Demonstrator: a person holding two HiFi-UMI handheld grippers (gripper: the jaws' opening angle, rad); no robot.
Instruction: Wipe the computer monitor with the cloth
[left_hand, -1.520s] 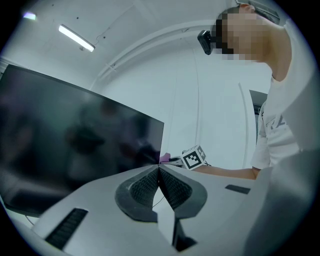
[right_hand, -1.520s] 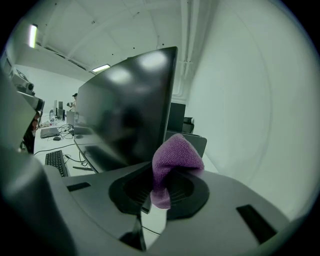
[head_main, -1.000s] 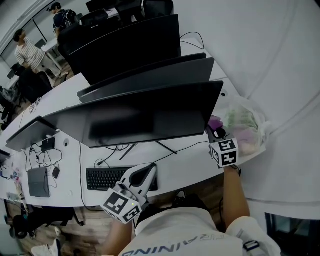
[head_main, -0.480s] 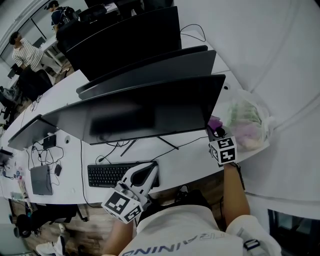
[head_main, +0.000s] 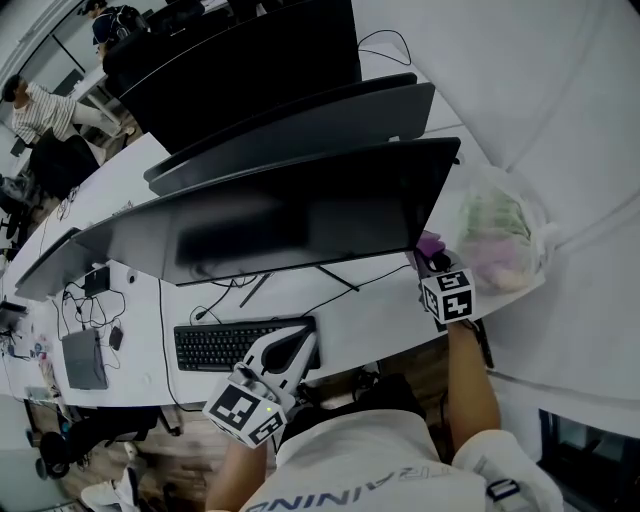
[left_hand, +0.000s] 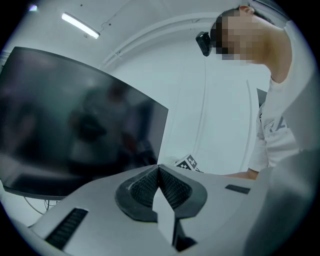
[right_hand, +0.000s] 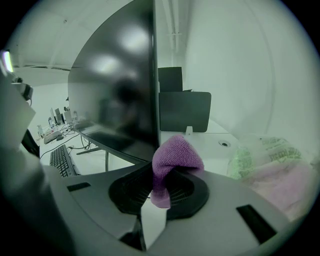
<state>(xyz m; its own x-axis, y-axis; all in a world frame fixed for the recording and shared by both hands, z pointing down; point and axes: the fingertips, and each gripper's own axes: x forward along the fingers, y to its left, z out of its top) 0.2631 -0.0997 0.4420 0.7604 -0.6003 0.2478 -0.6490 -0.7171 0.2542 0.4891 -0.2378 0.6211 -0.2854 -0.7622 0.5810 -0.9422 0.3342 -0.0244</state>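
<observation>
- The right tongs (head_main: 434, 262) are clamping a purple cloth (right_hand: 176, 156), which is bunching up out of the closed jaws as a rounded tuft.
- The left tongs (left_hand: 159, 175) are sitting with their jaws pressed together and nothing between them. They are hanging low over the near edge of the table (head_main: 385, 318), just beside the keyboard (head_main: 225, 346).
- The computer monitor (head_main: 300, 215) is standing across the table, its long axis running left to right in front of the person and its dark face turning towards them.
- The cloth is lying at the monitor's right-hand end, near the lower right corner.
- In the right gripper view the screen (right_hand: 117, 85) is stretching away to the left of the cloth, almost edge-on. Cloth and glass are looking apart rather than touching.
- The right hand is plainly the nearer one. The coming move is probably calling for turning the cloth leftward onto the screen and sweeping along its length.
- A plastic bag (head_main: 497, 245) is resting on the table to the right of the right tongs, away from that path.
</observation>
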